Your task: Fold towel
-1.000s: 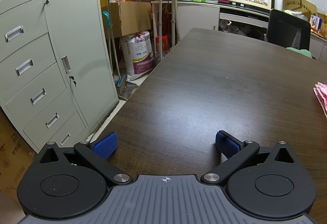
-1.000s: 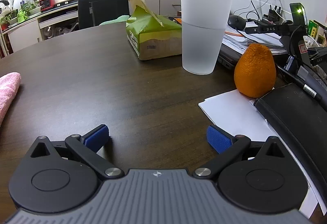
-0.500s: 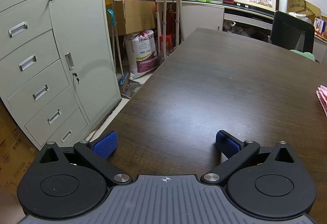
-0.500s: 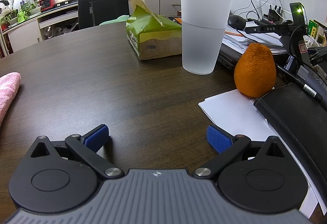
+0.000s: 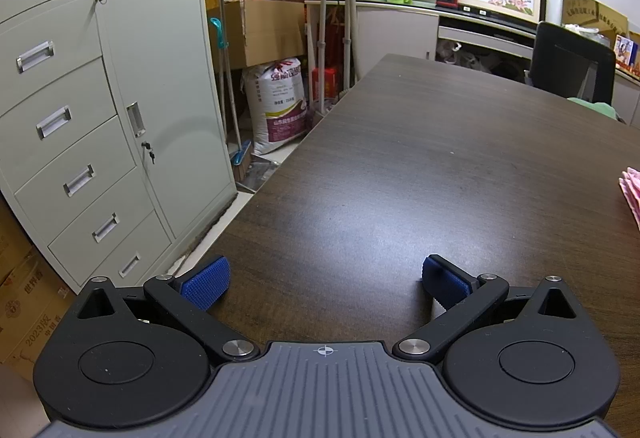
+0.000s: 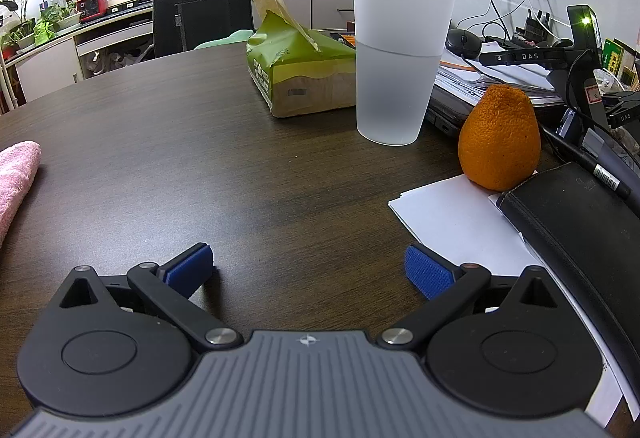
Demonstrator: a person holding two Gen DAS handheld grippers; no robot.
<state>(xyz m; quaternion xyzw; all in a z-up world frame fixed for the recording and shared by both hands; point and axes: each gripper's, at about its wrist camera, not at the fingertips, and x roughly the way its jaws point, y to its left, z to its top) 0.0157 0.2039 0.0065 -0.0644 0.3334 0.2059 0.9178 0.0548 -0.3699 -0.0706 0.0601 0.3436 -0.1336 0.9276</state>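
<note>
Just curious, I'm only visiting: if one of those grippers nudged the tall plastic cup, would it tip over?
Probably easily. The plastic cup is tall with a narrow base, so likely top-heavy. It looks thin and translucent, so probably light; whether it holds liquid I cannot tell.

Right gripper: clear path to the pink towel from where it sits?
Probably yes. The right gripper is open and empty, and the pink towel lies to its left with only bare table between. The cup and orange stand on the other side.
</note>
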